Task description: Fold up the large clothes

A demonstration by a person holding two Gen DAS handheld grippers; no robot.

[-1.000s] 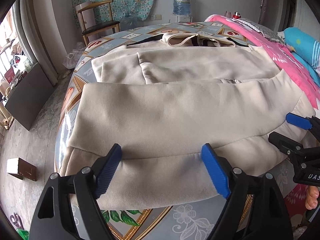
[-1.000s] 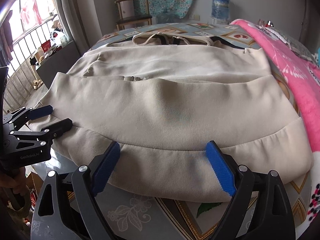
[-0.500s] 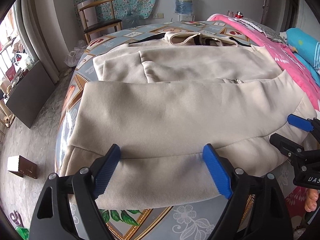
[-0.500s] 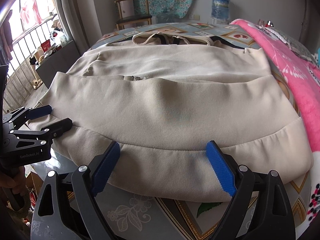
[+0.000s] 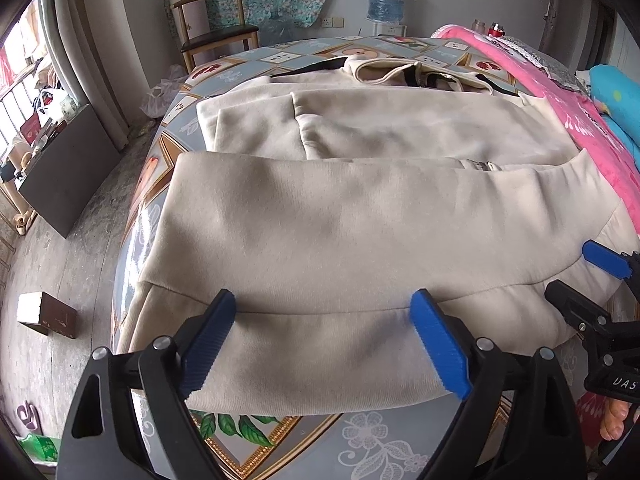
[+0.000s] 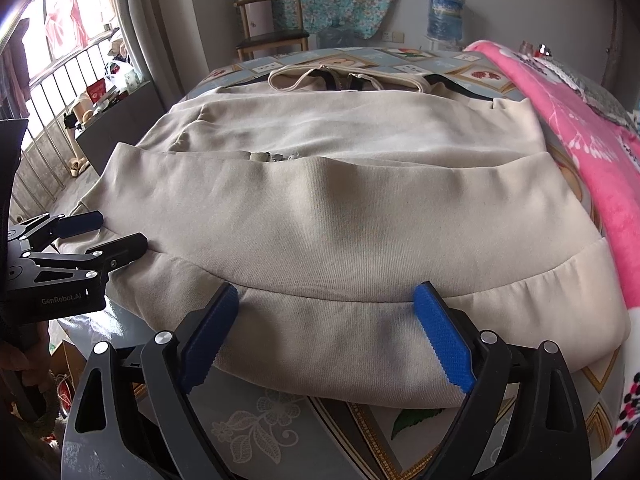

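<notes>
A bed covered by a grey-blue sheet printed with gold-framed squares and white flowers (image 5: 372, 444) carries everything. A large beige fleece zip jacket (image 5: 360, 240) lies spread flat across the sheet, its ribbed hem at the near edge and its collar toward the far end. Just beside the jacket, along its right, lies a pink plush blanket (image 6: 592, 152).

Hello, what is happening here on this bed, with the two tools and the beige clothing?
A person is folding a large beige jacket spread on the bed. The left gripper and the right gripper are both open and poised at its near ribbed hem, gripping nothing. The lower part is already folded up over the body.
</notes>
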